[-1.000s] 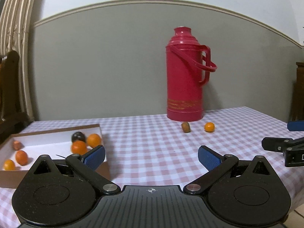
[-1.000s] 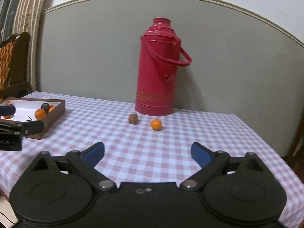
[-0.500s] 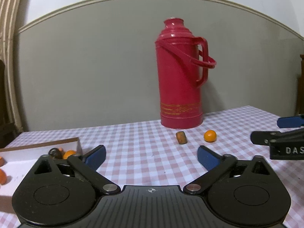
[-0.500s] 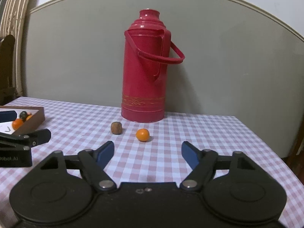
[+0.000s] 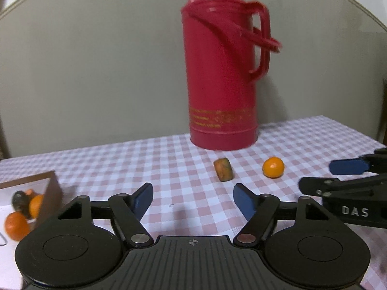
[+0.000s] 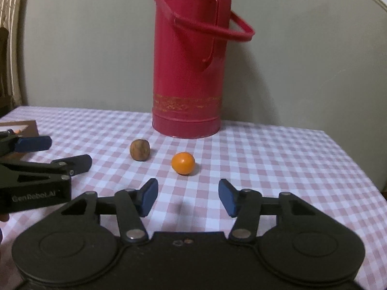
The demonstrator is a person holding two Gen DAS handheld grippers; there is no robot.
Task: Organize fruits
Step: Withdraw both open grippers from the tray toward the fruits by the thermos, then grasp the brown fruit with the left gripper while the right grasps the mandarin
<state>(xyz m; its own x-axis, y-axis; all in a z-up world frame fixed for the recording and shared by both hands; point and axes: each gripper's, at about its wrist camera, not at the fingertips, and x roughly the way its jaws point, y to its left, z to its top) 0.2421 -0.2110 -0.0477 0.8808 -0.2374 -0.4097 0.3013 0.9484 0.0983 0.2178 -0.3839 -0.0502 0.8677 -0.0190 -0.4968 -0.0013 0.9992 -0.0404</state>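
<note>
A small orange (image 5: 273, 167) (image 6: 183, 163) and a brown fruit (image 5: 223, 169) (image 6: 140, 149) lie on the checked tablecloth in front of a red thermos. My left gripper (image 5: 194, 199) is open and empty, a short way before the brown fruit. My right gripper (image 6: 187, 199) is open and empty, just short of the orange. A brown box (image 5: 52, 188) at the left holds several oranges (image 5: 15, 224) and a dark fruit (image 5: 18, 199). Each gripper shows in the other's view: the left gripper (image 6: 56, 153), the right gripper (image 5: 338, 174).
A tall red thermos (image 5: 223, 72) (image 6: 191, 67) stands near the grey wall behind the fruits. The table's right edge (image 6: 358, 169) drops off to the right. The box corner (image 6: 29, 128) is at the far left.
Both grippers have moved forward toward the thermos and the two loose fruits, which now look larger. The left gripper swung right, away from the box. Both stay open.
</note>
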